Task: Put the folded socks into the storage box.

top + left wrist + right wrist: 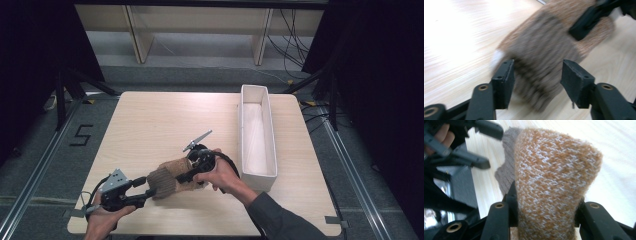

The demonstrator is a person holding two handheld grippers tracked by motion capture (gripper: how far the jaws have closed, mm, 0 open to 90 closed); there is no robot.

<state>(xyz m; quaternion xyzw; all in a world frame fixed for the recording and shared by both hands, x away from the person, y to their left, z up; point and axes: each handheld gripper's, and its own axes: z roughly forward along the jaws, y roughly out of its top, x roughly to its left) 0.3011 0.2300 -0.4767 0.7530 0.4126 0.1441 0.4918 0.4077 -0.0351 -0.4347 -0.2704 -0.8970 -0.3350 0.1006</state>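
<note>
Right tool [546, 217] clamping knitted sock [554, 182], cuff blurred between left tool [536, 82]

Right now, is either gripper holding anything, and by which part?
The right gripper clamps the knitted sock across its orange-flecked part. The left gripper is open, jaws either side of the sock's grey-brown ribbed end.

Between the jaws of the right gripper [546, 217] sits a sock [554, 182] of fuzzy knitted cloth, orange-brown flecked with white, its cuff a duller ribbed grey-brown knit. The left gripper [537, 82] has matt black plastic jaws with rough, grainy pads. Beneath both, the surface [160, 125] is pale wood, smooth with a light sheen.
</note>
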